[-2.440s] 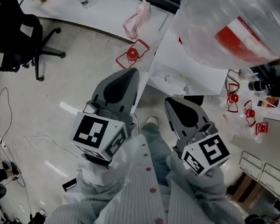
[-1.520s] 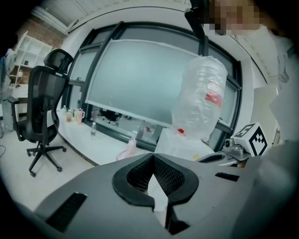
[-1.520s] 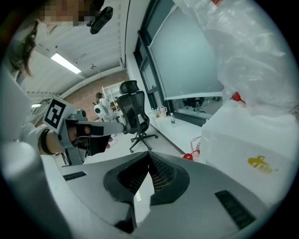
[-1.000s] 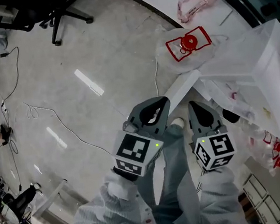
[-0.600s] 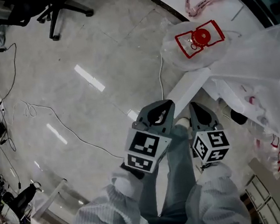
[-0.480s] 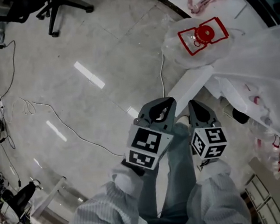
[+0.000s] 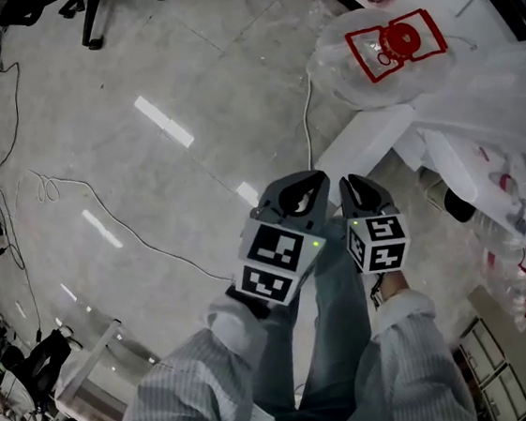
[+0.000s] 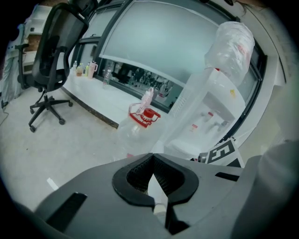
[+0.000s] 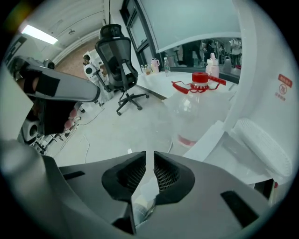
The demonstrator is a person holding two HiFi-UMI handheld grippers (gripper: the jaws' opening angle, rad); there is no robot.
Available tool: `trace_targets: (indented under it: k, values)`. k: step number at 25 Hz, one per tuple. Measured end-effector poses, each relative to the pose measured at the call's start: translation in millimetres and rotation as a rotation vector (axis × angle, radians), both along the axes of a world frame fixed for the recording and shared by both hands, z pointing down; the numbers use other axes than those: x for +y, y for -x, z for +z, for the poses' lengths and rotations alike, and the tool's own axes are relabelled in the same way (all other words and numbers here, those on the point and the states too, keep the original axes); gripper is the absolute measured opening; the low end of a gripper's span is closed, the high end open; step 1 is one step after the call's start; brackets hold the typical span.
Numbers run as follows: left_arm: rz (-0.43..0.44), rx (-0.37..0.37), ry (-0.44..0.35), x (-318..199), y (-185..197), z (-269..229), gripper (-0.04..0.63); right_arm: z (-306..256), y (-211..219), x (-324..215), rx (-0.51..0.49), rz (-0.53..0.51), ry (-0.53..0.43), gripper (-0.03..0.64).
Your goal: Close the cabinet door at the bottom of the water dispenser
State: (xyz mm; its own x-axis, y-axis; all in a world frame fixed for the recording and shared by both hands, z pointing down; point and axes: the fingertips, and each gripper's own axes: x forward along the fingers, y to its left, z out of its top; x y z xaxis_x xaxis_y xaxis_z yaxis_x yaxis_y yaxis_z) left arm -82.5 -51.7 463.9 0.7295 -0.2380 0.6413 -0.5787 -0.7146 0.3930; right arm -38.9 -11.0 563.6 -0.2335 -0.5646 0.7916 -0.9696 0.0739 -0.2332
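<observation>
- Striped sleeves (image 7: 194, 387) fill the bottom of the head view, one behind each gripper.
- The left gripper (image 8: 152, 157) sits at frame centre. Its jaws are clenched tip to tip with nothing between them.
- The right gripper (image 9: 149, 162) is just beside it on the right. Its jaws are drawn together to a hairline slit (no object in it), so it grips nothing.
- The cabinet door (image 7: 369, 146) stands open. In the head view it is a white panel running from just past the two gripper tips toward the upper right.
- In the right gripper view, the door lies ahead of the jaws and to their right, clear of both pads. Neither gripper can be seen touching it.
- The water dispenser (image 8: 208, 109) rises behind the door under clear plastic wrap. It is at the right in both gripper views and has a wrapped bottle on top.
- A clear water bottle (image 9: 189, 109) with a red cap and handle stands on the floor (image 7: 136, 87). It is beyond the door's far end, left of the dispenser.
- A thin cable (image 7: 307, 119) runs across the floor from near that bottle down toward the grippers.
- An office chair (image 9: 119, 56) stands farthest off, at the upper left, beside a long white counter.
</observation>
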Motion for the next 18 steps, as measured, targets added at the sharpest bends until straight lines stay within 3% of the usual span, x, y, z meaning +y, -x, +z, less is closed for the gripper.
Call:
trace_targets:
  k: [5, 13, 18]
  values:
    - [0.010, -0.014, 0.006, 2.8, 5.5, 7.4, 0.011, 19.2, -2.0, 3.2, 0.067, -0.009, 0.042, 0.018]
    - [0.012, -0.014, 0.021, 4.9, 13.4, 9.0, 0.011, 43.5, -5.0, 12.5, 0.167, 0.017, 0.138, 0.193]
    - [0.005, -0.018, 0.025, 3.8, 20.3, 12.7, 0.011, 58.7, -8.8, 25.6, 0.163, 0.081, 0.215, 0.232]
